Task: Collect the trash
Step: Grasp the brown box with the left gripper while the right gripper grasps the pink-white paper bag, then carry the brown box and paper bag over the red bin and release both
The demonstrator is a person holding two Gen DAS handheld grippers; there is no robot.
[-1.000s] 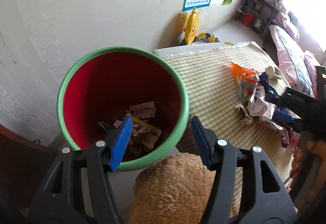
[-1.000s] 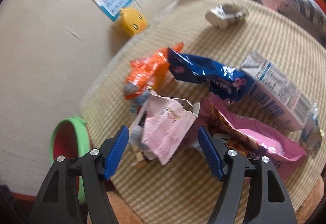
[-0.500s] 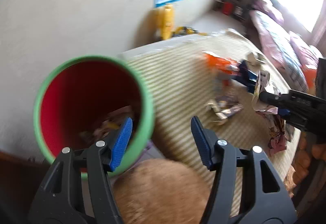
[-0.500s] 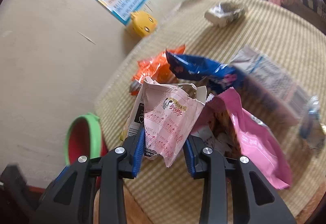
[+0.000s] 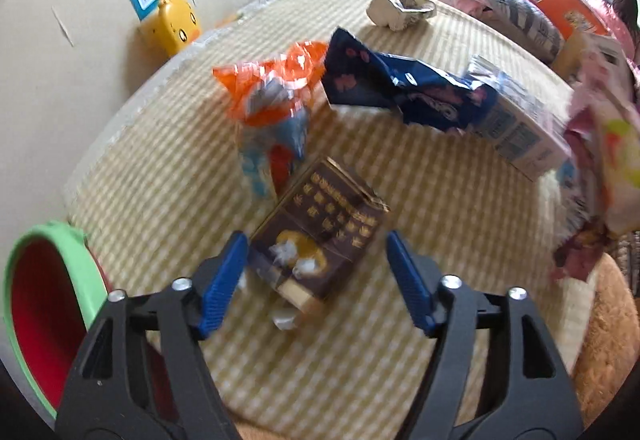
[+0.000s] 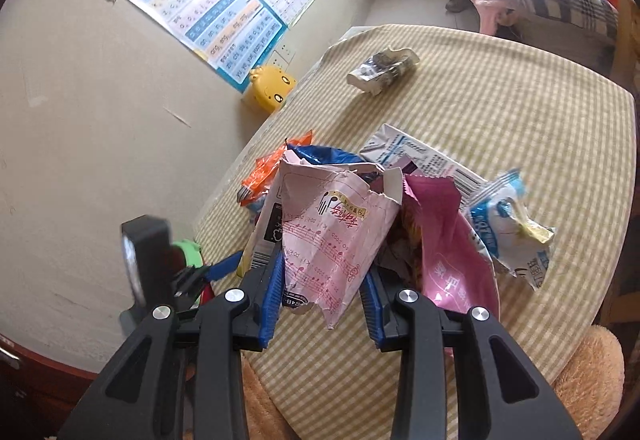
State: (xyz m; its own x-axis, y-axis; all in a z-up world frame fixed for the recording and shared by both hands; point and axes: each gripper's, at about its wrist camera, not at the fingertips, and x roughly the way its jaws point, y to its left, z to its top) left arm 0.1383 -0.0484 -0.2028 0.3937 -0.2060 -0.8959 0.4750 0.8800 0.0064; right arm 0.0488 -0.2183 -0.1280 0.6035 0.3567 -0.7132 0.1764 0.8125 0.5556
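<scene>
My left gripper (image 5: 316,278) is open, its fingers on either side of a dark brown box (image 5: 320,232) lying on the checked tablecloth (image 5: 168,175). The green-rimmed red bin (image 5: 36,312) is at the far left, off the table. My right gripper (image 6: 322,304) is shut on a pale pink paper wrapper (image 6: 332,228) and holds it above the cloth, over the trash pile. An orange wrapper (image 5: 276,83), a blue bag (image 5: 404,91) and a white carton (image 5: 516,123) lie beyond the box. A magenta bag (image 6: 448,240) hangs beside the held wrapper.
A crumpled white wrapper (image 6: 382,69) lies at the far side of the table. A yellow duck toy (image 5: 172,21) stands against the wall under posters. A torn blue-white wrapper (image 6: 508,228) lies at right. A tan plush (image 6: 580,380) is at the near table edge. A bed is beyond.
My left gripper swung from above the bin to the table, over the brown box. My right gripper closed on the pink wrapper and lifted it.
</scene>
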